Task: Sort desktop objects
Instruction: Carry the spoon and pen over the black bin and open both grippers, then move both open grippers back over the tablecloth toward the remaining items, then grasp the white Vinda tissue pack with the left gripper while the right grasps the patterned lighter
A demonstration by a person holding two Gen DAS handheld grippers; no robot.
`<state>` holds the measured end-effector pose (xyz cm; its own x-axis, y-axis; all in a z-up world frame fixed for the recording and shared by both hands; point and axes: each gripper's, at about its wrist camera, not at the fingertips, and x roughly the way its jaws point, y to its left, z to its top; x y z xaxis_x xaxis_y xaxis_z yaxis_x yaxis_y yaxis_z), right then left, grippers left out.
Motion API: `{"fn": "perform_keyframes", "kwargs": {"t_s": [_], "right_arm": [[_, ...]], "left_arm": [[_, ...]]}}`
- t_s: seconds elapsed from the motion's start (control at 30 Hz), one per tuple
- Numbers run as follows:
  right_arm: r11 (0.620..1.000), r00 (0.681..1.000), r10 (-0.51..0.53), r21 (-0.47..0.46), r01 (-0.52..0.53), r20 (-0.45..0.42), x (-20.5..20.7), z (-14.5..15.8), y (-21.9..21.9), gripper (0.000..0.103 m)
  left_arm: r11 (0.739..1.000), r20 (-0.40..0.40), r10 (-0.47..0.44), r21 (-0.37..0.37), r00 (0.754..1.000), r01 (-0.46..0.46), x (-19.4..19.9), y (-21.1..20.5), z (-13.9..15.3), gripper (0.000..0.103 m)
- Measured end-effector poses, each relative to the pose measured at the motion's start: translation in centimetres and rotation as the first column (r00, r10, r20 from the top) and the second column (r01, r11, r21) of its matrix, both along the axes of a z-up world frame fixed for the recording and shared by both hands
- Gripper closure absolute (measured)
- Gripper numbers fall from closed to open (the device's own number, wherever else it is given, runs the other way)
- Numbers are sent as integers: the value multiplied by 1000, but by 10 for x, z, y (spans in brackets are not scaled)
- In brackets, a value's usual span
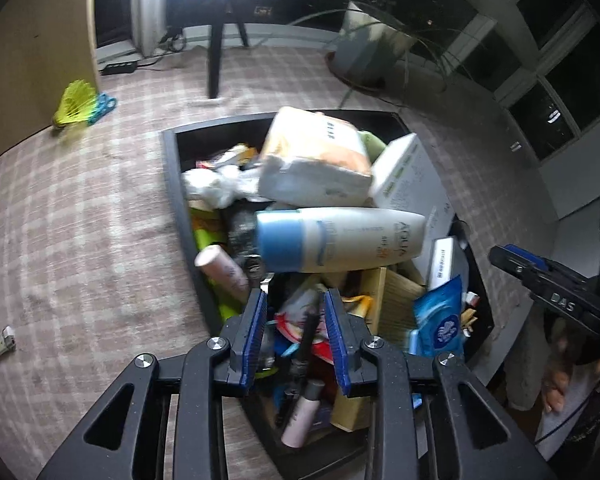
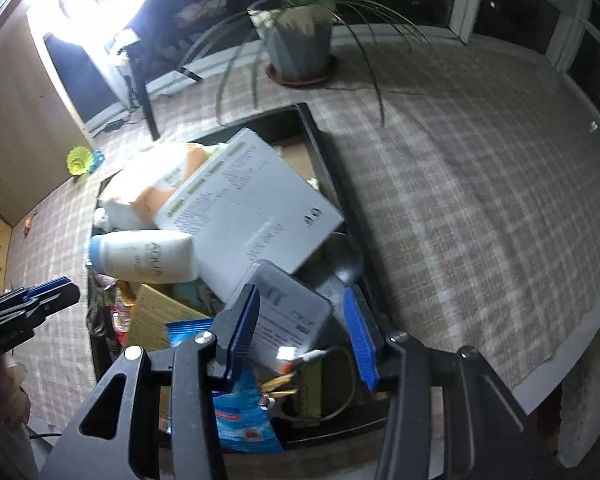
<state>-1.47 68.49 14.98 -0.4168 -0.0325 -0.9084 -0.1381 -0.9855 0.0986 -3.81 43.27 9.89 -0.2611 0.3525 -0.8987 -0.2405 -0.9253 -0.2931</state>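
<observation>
A black tray on the checked tablecloth is heaped with objects: a white bottle with a blue cap, an orange-and-white tissue pack, a white box, a pink tube and a blue wipes packet. My left gripper is open and empty above the tray's near end. In the right wrist view the tray shows the white box and the bottle. My right gripper is open over a grey case, not holding it.
A yellow-and-blue clip and a small white item lie on the cloth left of the tray. A potted plant stands behind it. A dark chair leg stands at the back. The table edge runs at the right.
</observation>
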Motion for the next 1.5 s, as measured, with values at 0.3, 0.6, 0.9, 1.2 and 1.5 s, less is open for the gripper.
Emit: {"fn": "perform_keyframes", "kwargs": {"t_s": [0.3,0.6,0.9,1.2,1.5], "right_arm": [[992,992,119,-36,-120,-33,-16,9,-56,60],[939,940,340,-39,-341,-32,-37,8,-166,60],[795,795,607,2,-607,-26,-43,3,-306,59],[608,610,791,60,-792,39,-40,-14,-441,59],[457,466,875,91,-885,131,-35,-44,-527,59]], "left_arm": [[991,4,127,-30,992,-127,-2,-72,-4,75],[942,9,327,-81,945,-325,-1,-195,-6,74],[830,6,545,-142,838,-539,17,-343,-13,66],[708,31,697,-189,717,-680,36,-456,-34,61],[646,59,757,-218,651,-732,33,-519,-57,51]]}}
